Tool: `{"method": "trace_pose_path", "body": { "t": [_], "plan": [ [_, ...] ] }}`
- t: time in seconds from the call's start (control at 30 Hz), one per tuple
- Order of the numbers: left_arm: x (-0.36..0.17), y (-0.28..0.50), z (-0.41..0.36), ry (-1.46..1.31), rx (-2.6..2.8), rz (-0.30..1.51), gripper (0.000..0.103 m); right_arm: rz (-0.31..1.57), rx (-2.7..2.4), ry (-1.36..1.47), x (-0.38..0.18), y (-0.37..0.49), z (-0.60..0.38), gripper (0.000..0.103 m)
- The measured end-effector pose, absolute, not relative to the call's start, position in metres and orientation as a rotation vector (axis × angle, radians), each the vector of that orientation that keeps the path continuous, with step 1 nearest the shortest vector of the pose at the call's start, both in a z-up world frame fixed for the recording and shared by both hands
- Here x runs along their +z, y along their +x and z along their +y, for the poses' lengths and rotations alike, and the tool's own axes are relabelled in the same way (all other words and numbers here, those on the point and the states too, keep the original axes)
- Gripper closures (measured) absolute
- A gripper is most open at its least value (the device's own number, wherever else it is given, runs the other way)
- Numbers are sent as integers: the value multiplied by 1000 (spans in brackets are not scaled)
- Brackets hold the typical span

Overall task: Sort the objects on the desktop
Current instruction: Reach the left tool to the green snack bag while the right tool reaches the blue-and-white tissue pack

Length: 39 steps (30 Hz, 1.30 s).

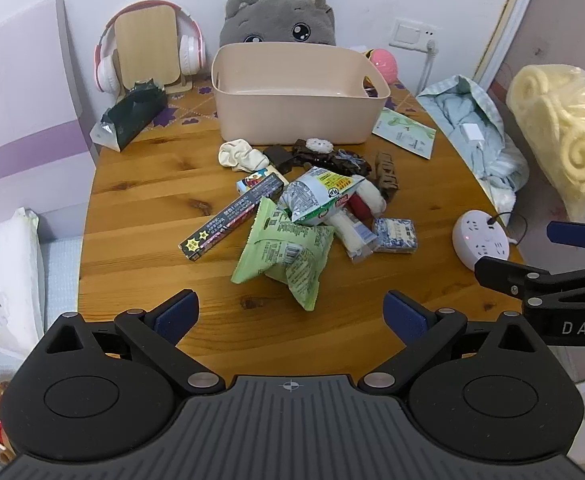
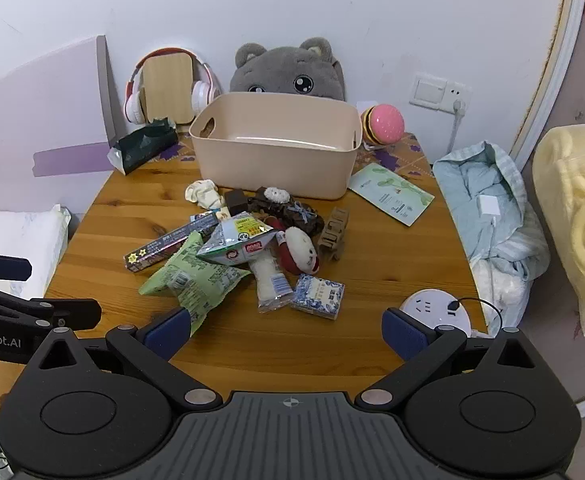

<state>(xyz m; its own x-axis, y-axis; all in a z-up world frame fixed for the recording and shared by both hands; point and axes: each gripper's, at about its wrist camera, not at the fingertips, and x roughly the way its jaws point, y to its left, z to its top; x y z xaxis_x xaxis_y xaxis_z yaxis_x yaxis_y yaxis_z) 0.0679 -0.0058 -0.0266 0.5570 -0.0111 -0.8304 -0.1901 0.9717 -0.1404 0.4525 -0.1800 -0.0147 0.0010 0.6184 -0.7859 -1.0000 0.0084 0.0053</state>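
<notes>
A beige plastic bin (image 1: 292, 96) (image 2: 276, 148) stands at the back of the round wooden table (image 1: 140, 216) (image 2: 392, 256); it looks empty. In front of it lies a pile: green snack bags (image 1: 288, 252) (image 2: 196, 276), a silver-green pouch (image 1: 316, 196) (image 2: 236, 240), a long dark box (image 1: 228, 216) (image 2: 168, 244), a blue-white packet (image 1: 394, 234) (image 2: 318, 292), a white scrunchie (image 1: 238, 154) (image 2: 202, 194), a red-white plush (image 2: 300, 250) and dark hair clips (image 1: 328, 156). My left gripper (image 1: 290, 316) and right gripper (image 2: 286, 332) are both open and empty, near the table's front edge.
A white round power strip (image 1: 480, 240) (image 2: 436, 308) sits at the right edge. Light blue cloth (image 1: 476, 128) (image 2: 492, 208), a face-mask packet (image 2: 390, 192), a dark tissue pack (image 1: 132, 116), headphones on a stand (image 1: 148, 48), a grey plush (image 1: 280, 16) and a pink toy (image 2: 384, 122) ring the table.
</notes>
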Motion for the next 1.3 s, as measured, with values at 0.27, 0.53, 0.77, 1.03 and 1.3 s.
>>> {"method": "trace_pose_path", "body": {
  "t": [0.27,0.53,0.77,1.03,1.3],
  "plan": [
    [-42,96,-3,-259,120,1006,2,717,1425,-738,-31,465,-148,0],
    [-65,128,4,-309,230,1039,2,774,1351,-746,-60,493,-113,0],
    [-86,156,12,-343,314,1062,2,870,1311,-781,-92,511,-83,0],
    [-110,184,16,-362,383,1080,2,925,1347,-849,-126,518,-48,0],
    [-134,207,25,-384,428,1118,2,1000,1334,-889,-162,529,-17,0]
  ]
}}
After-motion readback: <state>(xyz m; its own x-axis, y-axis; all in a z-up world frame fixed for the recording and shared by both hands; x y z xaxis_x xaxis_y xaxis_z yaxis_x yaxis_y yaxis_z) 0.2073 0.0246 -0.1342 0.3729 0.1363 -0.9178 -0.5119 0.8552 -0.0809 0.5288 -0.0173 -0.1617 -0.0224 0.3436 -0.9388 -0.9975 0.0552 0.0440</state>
